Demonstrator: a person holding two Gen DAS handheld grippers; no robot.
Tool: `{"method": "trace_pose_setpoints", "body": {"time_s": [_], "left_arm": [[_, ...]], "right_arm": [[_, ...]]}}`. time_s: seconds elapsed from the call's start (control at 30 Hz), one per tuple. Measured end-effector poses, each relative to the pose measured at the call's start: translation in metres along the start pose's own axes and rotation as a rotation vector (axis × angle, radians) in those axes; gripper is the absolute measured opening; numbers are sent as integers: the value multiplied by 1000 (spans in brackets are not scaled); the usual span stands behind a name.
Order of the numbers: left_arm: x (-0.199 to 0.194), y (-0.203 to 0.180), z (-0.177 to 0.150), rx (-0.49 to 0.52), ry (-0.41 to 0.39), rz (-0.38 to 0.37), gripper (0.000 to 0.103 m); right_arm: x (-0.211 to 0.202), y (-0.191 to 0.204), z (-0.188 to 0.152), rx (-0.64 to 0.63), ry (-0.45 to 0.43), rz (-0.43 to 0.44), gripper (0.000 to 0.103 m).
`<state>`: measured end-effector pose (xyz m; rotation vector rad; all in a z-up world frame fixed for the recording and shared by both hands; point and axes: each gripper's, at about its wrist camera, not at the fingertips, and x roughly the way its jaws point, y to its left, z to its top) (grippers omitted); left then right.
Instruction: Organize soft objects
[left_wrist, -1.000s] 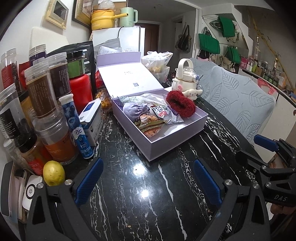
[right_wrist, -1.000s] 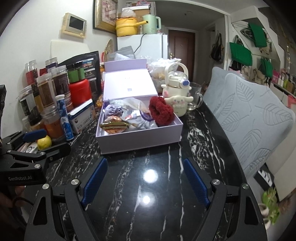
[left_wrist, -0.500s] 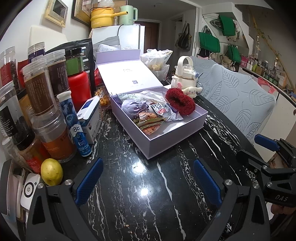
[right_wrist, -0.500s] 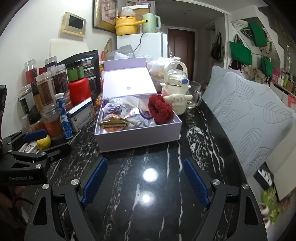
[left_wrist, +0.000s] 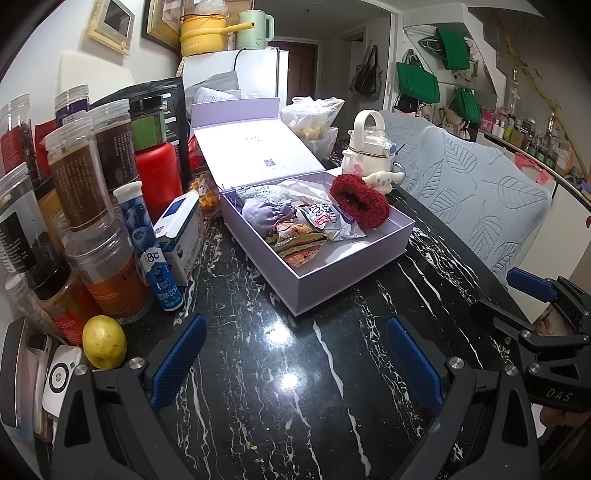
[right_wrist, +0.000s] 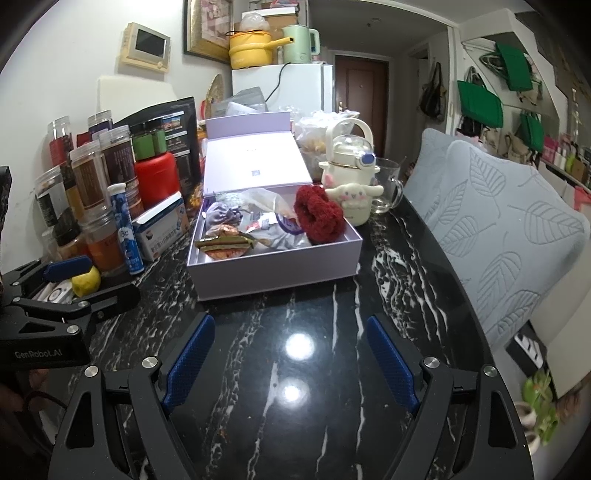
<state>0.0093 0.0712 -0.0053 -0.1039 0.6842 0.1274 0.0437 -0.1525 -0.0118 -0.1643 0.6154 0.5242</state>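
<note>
An open lilac box (left_wrist: 354, 275) (right_wrist: 273, 275) stands on the black marble table, lid tipped back. Inside it lie a fluffy red scrunchie (left_wrist: 358, 201) (right_wrist: 319, 214), a crumpled lilac pouch (left_wrist: 267, 214) (right_wrist: 221, 214), snack packets (left_wrist: 332, 221) and a sandwich-shaped soft toy (left_wrist: 299, 247) (right_wrist: 225, 245). My left gripper (left_wrist: 295, 362) hovers open over bare tabletop in front of the box, nothing between its blue pads. My right gripper (right_wrist: 290, 360) is likewise open and empty, short of the box's front wall. Each gripper also shows at the edge of the other's view.
Jars and bottles (left_wrist: 92, 206) crowd the table's left side, with a blue tube (left_wrist: 147, 251), a white-blue carton (left_wrist: 181, 236) and a yellow lemon (left_wrist: 104, 341). A white character kettle (right_wrist: 351, 177) and glass mug (right_wrist: 388, 188) stand behind the box. Grey leaf-patterned cushions (right_wrist: 498, 229) line the right edge.
</note>
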Motion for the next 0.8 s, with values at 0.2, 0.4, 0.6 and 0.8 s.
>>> {"method": "trace_pose_setpoints", "body": {"time_s": [0.2, 0.4, 0.6, 0.8], "left_arm": [[2, -2, -1, 10, 6, 36, 100], [9, 0, -1, -4, 42, 35, 100], [11, -1, -3, 9, 38, 76, 100], [15, 0, -5, 12, 46, 91, 100]], "right_arm": [[1, 2, -1, -6, 4, -4, 85], [4, 0, -3, -3, 16, -15, 85], [8, -1, -6, -1, 27, -17, 85], [14, 0, -7, 4, 45, -10, 85]]}}
